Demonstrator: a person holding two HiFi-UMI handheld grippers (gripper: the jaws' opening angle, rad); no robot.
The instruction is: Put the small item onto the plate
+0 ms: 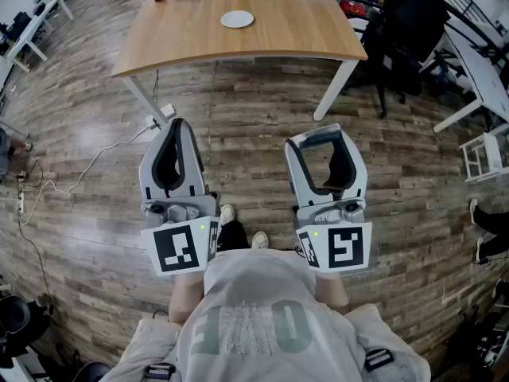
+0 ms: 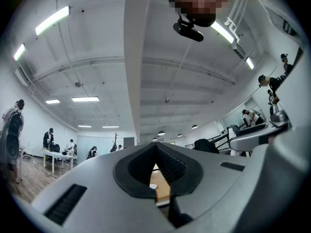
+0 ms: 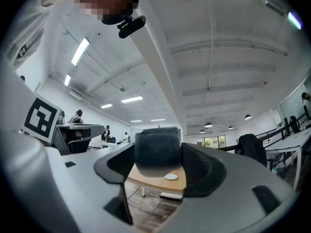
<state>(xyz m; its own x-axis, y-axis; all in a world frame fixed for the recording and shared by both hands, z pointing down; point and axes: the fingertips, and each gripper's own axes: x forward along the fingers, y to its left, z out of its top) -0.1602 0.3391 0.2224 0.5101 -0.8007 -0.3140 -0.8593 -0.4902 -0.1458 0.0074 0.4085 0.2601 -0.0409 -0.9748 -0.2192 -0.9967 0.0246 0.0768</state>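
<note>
Right gripper (image 1: 322, 138) with fingers (image 3: 197, 165) spread wide and clamped on a small dark grey fuzzy block (image 3: 156, 152), left gripper (image 1: 176, 126) with fingers closed tip to tip on nothing, round white plate (image 1: 237, 19) well ahead on the light wooden counter (image 1: 302, 26), both grippers above the plank floor (image 1: 238, 114)

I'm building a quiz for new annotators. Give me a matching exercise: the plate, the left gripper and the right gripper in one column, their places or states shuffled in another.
1 plate
2 left gripper
3 right gripper

A shut on the dark small item
B on the wooden table
C jaws together, empty

Pairs: 1-B, 2-C, 3-A
</note>
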